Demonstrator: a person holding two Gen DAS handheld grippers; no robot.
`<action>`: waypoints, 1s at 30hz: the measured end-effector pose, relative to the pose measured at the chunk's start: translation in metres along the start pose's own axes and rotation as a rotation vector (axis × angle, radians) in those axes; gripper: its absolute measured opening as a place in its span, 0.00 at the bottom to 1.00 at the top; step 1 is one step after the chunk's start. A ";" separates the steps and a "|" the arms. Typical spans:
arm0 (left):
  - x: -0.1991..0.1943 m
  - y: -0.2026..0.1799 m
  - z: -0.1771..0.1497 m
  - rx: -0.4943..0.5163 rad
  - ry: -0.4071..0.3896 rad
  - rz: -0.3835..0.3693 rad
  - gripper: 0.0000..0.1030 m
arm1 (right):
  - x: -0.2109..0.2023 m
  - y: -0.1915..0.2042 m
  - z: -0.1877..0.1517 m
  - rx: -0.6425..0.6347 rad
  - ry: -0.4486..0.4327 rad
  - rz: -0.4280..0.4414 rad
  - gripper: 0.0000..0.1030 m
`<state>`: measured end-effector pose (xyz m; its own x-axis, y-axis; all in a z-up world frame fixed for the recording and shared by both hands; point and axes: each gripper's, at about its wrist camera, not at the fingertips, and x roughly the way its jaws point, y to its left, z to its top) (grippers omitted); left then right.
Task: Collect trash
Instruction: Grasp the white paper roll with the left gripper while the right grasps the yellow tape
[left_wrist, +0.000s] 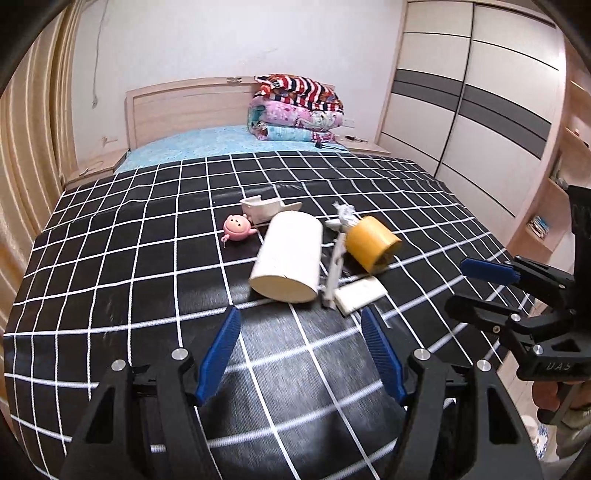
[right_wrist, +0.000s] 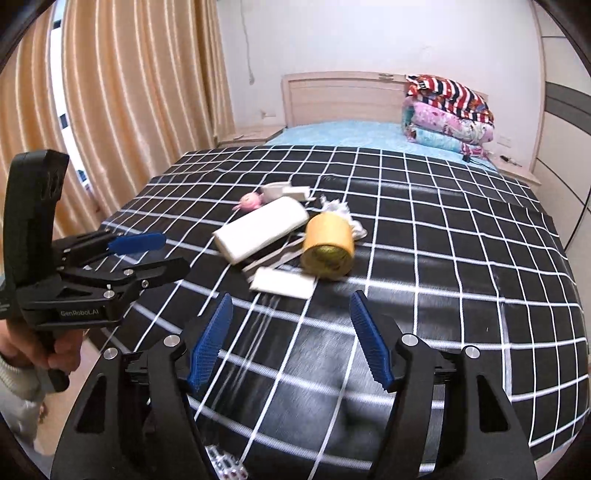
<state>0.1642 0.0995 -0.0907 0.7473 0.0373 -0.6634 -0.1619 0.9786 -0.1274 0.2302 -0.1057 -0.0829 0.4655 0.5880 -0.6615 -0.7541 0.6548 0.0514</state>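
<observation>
Yellow tape roll (left_wrist: 372, 243) lies just right of the white roll (left_wrist: 287, 258) — both tools, left (left_wrist: 301, 352) and right (right_wrist: 291, 339), spread, empty.

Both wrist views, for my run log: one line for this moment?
left gripper open, empty | right gripper open, empty | yellow tape roll, white roll on bed

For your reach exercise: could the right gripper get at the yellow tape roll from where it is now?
Probably yes: the right gripper is open, the yellow tape roll lies ahead, with only the flat white piece nearby.
</observation>
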 end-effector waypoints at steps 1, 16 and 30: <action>0.006 0.002 0.003 -0.001 0.004 0.000 0.63 | 0.006 -0.003 0.003 0.005 0.002 -0.006 0.64; 0.064 0.007 0.026 0.014 0.058 0.030 0.63 | 0.062 -0.029 0.026 0.072 0.039 -0.050 0.64; 0.075 0.001 0.025 0.035 0.065 0.030 0.51 | 0.074 -0.031 0.024 0.110 0.049 -0.072 0.45</action>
<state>0.2358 0.1085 -0.1223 0.6990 0.0546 -0.7130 -0.1601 0.9837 -0.0816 0.2989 -0.0709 -0.1160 0.4910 0.5156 -0.7022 -0.6631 0.7440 0.0827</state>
